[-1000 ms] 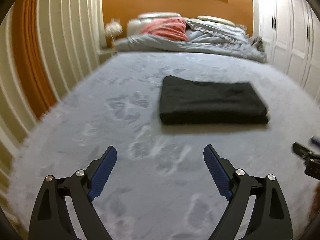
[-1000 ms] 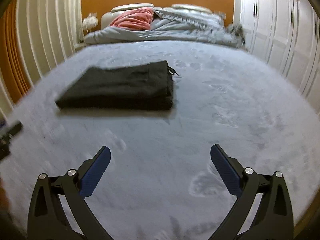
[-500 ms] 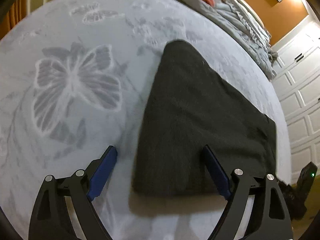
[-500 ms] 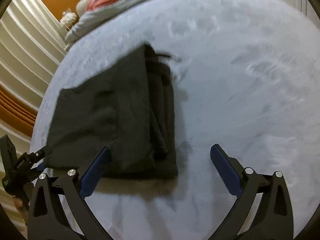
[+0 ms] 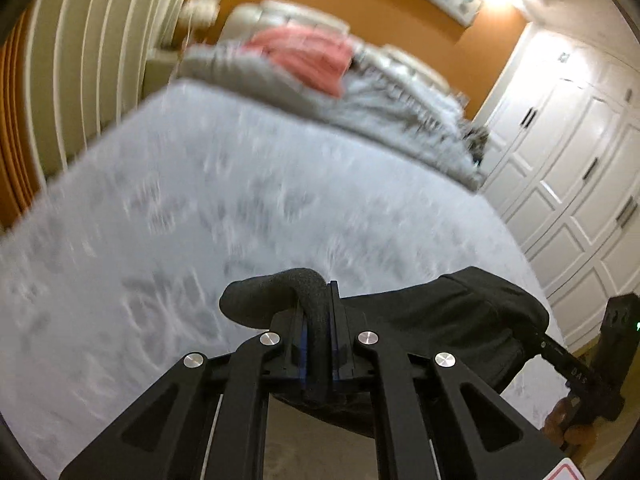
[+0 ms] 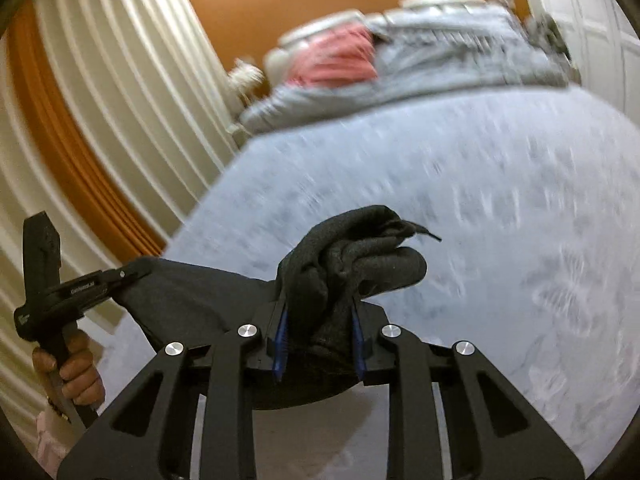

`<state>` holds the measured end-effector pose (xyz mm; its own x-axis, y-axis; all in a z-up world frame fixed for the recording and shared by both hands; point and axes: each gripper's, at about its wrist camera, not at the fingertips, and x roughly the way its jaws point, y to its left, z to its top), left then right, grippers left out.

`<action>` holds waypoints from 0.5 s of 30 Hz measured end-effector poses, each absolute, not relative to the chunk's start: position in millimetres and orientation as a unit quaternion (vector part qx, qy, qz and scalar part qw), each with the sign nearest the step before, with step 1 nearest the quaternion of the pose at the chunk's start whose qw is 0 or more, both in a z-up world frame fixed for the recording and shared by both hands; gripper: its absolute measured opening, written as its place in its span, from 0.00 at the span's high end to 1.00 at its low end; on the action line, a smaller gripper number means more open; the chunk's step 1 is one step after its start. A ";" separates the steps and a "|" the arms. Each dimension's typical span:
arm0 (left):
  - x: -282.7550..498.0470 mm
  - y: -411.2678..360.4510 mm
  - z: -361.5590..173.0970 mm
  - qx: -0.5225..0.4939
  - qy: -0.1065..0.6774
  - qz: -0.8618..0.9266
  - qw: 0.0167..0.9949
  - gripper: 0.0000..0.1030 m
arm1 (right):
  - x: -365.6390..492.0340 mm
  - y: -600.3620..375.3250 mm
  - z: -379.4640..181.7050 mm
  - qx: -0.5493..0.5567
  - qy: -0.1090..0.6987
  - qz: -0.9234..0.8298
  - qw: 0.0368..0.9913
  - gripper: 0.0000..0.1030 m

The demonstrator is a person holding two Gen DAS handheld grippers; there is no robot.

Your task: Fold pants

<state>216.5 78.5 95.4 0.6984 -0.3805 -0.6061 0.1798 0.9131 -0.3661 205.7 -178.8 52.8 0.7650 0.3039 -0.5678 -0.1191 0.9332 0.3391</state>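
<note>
The folded dark grey pants (image 5: pixel 448 312) hang lifted above the grey bed cover (image 5: pixel 168 208), stretched between both grippers. My left gripper (image 5: pixel 318 320) is shut on one end of the folded pants. My right gripper (image 6: pixel 318 312) is shut on the other, thicker end with the waistband and drawstring (image 6: pixel 360 252). The right gripper also shows at the right edge of the left wrist view (image 5: pixel 576 364). The left gripper and the hand on it show at the left of the right wrist view (image 6: pixel 60 292). Both views are blurred.
A rumpled grey duvet (image 5: pixel 360 100) with a pink cloth (image 5: pixel 312 56) lies at the head of the bed. White wardrobe doors (image 5: pixel 580 184) stand on the right, a ribbed white wall panel (image 6: pixel 132 92) on the left. The bed cover (image 6: pixel 500 220) stretches ahead.
Both grippers have shut on the ends of the folded pants and lifted them off the bed cover. Both views have tipped up toward the head of the bed.
</note>
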 end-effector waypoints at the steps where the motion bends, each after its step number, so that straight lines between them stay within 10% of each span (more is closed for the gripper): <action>1: 208.1 81.7 108.2 -0.135 0.343 -0.155 0.917 0.95 | 199.7 -176.7 64.4 0.137 0.313 0.119 0.932 0.77; 5: 175.6 92.2 115.5 -0.102 0.338 -0.133 0.926 0.90 | 180.3 -172.5 74.1 0.124 0.316 0.112 0.934 0.75; 9: 161.7 109.2 19.2 -0.084 0.430 -0.040 0.898 0.25 | 163.8 -187.8 -2.2 0.119 0.393 0.054 0.910 0.45; 15: 164.0 142.9 -59.5 -0.207 0.509 -0.020 0.835 0.26 | 143.2 -214.8 -55.9 0.141 0.430 0.004 0.892 0.34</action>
<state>164.0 142.9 -59.5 0.4802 -0.2446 -0.8424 -0.1773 0.9135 -0.3662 143.2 -214.8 -55.9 0.6301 0.1281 -0.7659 0.1153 0.9599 0.2554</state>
